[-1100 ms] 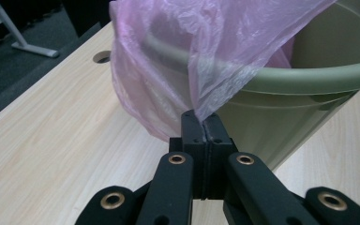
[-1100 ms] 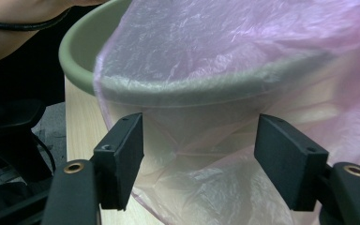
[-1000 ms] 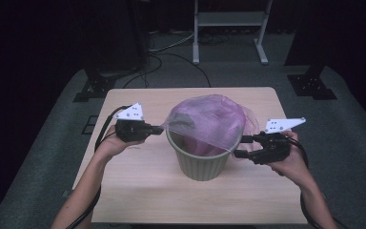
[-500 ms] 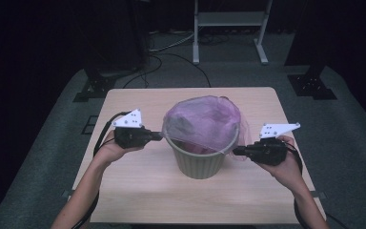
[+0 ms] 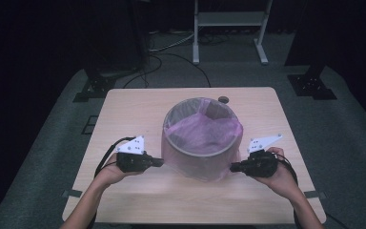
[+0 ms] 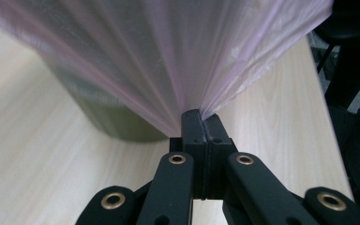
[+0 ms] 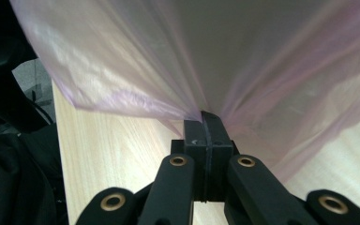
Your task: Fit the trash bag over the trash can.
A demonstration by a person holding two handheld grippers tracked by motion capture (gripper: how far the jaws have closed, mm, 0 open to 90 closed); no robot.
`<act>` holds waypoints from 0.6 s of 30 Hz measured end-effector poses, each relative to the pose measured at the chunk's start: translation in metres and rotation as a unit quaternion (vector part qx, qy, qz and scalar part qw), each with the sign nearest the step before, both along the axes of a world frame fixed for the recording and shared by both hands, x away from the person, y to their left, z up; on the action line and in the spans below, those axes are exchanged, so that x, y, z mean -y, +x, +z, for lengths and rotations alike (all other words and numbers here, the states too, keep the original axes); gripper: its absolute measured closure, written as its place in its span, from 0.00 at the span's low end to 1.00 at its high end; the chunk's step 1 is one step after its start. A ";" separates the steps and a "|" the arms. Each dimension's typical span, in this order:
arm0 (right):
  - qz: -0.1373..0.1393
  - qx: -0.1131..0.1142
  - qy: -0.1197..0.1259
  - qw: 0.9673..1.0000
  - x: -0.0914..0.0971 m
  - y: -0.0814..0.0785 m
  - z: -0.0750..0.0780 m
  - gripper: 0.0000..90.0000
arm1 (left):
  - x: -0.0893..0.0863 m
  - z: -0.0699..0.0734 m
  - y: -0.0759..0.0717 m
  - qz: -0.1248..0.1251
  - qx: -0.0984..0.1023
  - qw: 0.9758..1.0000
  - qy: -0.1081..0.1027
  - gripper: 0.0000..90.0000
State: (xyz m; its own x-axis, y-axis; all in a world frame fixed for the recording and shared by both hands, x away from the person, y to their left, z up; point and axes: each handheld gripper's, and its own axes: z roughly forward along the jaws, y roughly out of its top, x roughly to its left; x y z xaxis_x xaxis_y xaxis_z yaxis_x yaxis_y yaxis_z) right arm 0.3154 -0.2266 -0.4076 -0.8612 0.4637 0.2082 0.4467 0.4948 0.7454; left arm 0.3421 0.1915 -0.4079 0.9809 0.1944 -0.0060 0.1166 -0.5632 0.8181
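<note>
A: Bag [image 5: 198,136] – pink, see-through, no readable print or label on it. Sits mid-table [image 5: 124,109], draped over the upright grey-green bin [image 6: 117,119], mouth facing up, skirt pulled down the bin's sides.

B: Tongs?

A: Left gripper [image 5: 158,162] jaws fully closed, pinching the film low on the bin's left. Right gripper [image 5: 234,167] just clamped too, film caught btwn jaws, low on the right. Both point inward at the bin

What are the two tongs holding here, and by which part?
Both hold the pink bag lining the bin. The left tongs and right tongs are each shut on the bag's turned-down edge, on opposite sides of the bin.
</note>
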 end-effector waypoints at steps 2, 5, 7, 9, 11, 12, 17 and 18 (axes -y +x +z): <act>-0.003 -0.008 -0.005 1.000 0.001 0.002 -0.006 1.00 | 0.000 -0.005 0.001 0.005 0.003 1.000 0.021 1.00; -0.012 -0.020 -0.017 1.000 0.003 0.006 -0.016 1.00 | 0.000 -0.013 0.002 0.013 0.005 0.999 0.052 1.00; -0.016 -0.028 -0.021 0.999 0.006 0.007 -0.023 1.00 | -0.001 -0.017 0.003 0.019 0.001 0.998 0.062 1.00; -0.021 -0.034 -0.024 0.999 0.008 0.008 -0.029 1.00 | -0.003 -0.021 0.004 0.025 -0.005 0.997 0.070 1.00; -0.027 -0.041 -0.029 0.998 0.011 0.008 -0.034 1.00 | -0.005 -0.026 0.005 0.032 -0.011 0.996 0.078 1.00; -0.030 -0.043 -0.029 0.998 0.013 0.008 -0.037 1.00 | -0.005 -0.028 0.005 0.032 -0.013 0.996 0.083 1.00; -0.034 -0.048 -0.028 0.998 0.017 0.009 -0.041 1.00 | -0.006 -0.033 0.006 0.034 -0.022 0.995 0.093 1.00; -0.034 -0.046 -0.031 0.998 0.017 0.009 -0.041 1.00 | -0.005 -0.034 0.006 0.035 -0.023 0.995 0.095 1.00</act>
